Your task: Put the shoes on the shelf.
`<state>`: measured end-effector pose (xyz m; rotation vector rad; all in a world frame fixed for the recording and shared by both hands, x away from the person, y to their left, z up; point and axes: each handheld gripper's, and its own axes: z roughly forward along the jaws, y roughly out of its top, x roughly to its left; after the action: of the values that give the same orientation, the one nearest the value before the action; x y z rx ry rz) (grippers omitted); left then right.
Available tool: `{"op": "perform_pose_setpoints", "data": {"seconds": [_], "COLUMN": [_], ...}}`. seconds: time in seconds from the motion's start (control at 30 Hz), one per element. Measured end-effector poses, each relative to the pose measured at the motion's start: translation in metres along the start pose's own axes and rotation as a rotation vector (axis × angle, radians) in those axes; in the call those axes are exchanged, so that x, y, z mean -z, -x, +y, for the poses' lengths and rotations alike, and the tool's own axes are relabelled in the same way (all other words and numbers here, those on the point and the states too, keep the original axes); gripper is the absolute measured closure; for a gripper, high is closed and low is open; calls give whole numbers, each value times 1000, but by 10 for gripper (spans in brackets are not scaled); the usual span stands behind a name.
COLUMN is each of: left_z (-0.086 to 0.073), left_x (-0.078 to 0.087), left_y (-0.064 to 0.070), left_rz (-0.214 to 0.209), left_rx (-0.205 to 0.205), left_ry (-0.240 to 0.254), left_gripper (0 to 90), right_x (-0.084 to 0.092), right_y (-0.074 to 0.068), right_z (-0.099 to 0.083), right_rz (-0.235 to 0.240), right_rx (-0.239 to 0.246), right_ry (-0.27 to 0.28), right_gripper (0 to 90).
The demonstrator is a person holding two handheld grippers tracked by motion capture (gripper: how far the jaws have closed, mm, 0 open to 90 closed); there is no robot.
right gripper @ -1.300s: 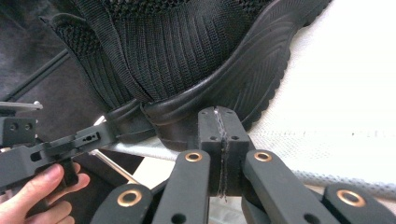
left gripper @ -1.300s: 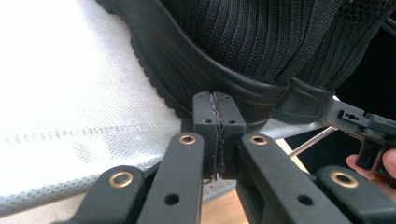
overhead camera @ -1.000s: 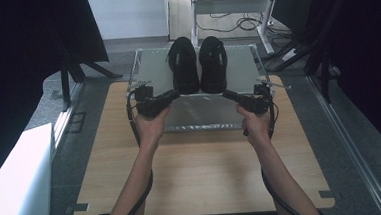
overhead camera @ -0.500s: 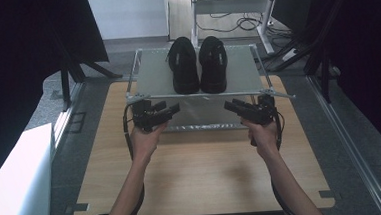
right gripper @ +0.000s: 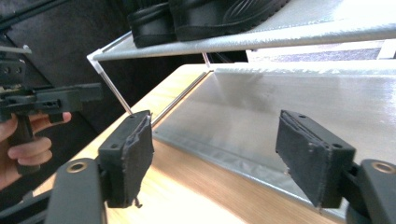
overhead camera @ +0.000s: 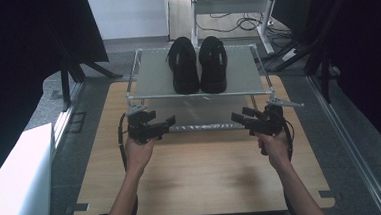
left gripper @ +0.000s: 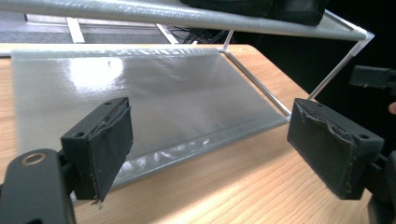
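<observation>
High view: the two-tier shoe rack [overhead camera: 147, 85] stands at the far end of the wooden bench [overhead camera: 202, 172], and a pair of black shoes [overhead camera: 198, 64] sits side by side on its top shelf, toes toward the person. The left hand-held gripper [overhead camera: 169, 123] and the right hand-held gripper [overhead camera: 237, 118] hang just in front of the rack's lower shelf [overhead camera: 199, 112], pointing inward at each other, well apart. Left gripper view: the jaws have just been opening and stand spread, nothing between the pads [left gripper: 109, 144], only the glossy lower shelf [left gripper: 154, 93] beyond. Right gripper view: the same there, jaws just been opening, wide now, empty, with shoe soles [right gripper: 205, 18] overhead on the top shelf. Whether either gripper grazes the rack's front rail is hard to judge from above; they look clear of it.
</observation>
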<state>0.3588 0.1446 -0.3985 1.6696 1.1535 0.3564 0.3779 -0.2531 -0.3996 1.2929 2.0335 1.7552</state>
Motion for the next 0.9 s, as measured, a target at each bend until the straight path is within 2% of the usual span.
{"op": "perform_pose_setpoints", "data": {"seconds": [0.17, 0.27, 0.5, 0.57, 0.77, 0.9], "left_z": [-10, -18, -36, -41, -57, -67], "left_x": [8, 13, 28, 33, 43, 47], "left_y": [3, 5, 10, 12, 18, 21], "left_rz": [44, 54, 48, 55, 39, 40], "left_rx": [-87, -119, -163, -170, -177, -188], "left_ry": [-42, -65, -106, -106, -109, -95], "left_gripper": [77, 47, 10, 2, 0, 0], "right_x": [12, 19, 36, 42, 56, 63], "right_y": [-2, -2, -2, -2, -5, -7], "right_z": [-6, -12, -24, -27, -36, -45], "right_rz": [-14, -16, -23, -35, -62, -81], "right_rx": [40, 40, 78, 98, 156, 163], "right_ry": [-27, -41, -86, -92, -125, -130], "right_gripper": [192, 166, 151, 145, 129, 106]}}
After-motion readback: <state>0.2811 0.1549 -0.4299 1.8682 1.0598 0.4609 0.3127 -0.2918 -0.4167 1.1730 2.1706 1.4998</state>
